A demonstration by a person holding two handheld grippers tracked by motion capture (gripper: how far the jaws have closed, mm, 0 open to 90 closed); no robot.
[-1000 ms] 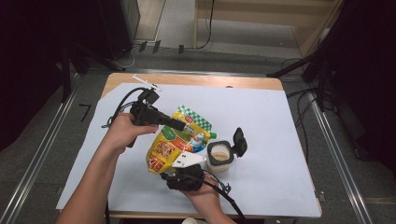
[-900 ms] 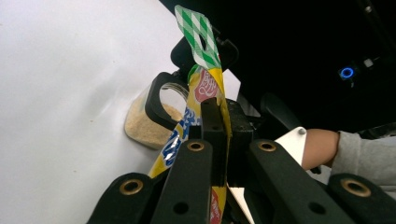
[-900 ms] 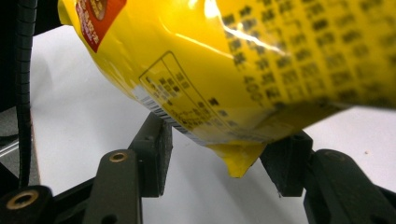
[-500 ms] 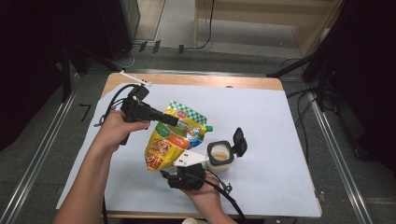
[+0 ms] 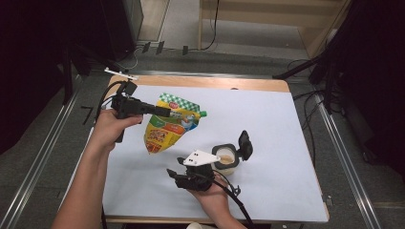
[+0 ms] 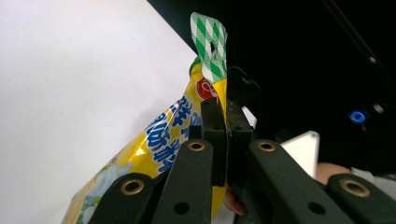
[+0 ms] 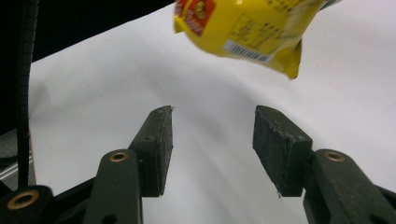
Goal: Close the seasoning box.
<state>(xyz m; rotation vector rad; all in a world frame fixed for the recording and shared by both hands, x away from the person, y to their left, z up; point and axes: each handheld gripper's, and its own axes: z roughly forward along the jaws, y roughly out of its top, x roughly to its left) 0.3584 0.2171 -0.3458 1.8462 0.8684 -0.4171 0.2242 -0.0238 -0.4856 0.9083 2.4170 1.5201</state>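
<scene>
Yellow pouch [image 5: 165, 131] is hanging clamped in the left gripper [image 5: 165, 111], while the right gripper [image 7: 212, 140] is staying open and empty.

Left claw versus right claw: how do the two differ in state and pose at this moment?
The left claw is shut on the yellow refill pouch with green-checked top, while the right claw stands open with nothing between its pads. The left claw holds its load above the white table cover; the right claw sits low beside the open cream jar. Both are hand-held and black.
</scene>
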